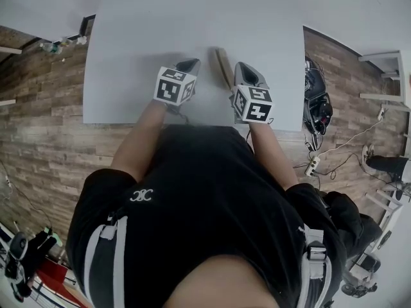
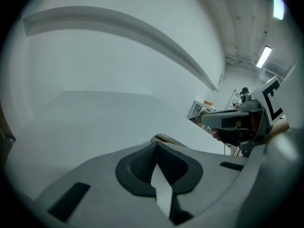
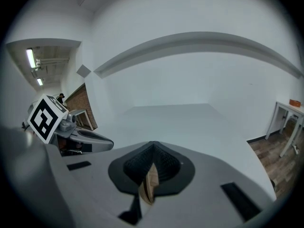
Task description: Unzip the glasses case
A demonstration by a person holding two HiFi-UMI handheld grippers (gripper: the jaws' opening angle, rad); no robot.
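Leaning over the white table, the person has both tools out front: left gripper at eleven o'clock, right gripper at one o'clock, marker cubes turned up to the head camera. Between them, at twelve, lies the tan glasses case, a slim shape running away from the body, just beside the right tool. The left claw is pressed together with nothing in it. Its own view shows the case's rounded end peeking just past the tips, with the other tool out at three o'clock. The right claw is pressed together too, and a sliver of tan shows through the slot behind its closed tips; whether it pinches any part of the case, can't tell. A black shirt fills the lower frame, with wood floor at nine and cables at three.
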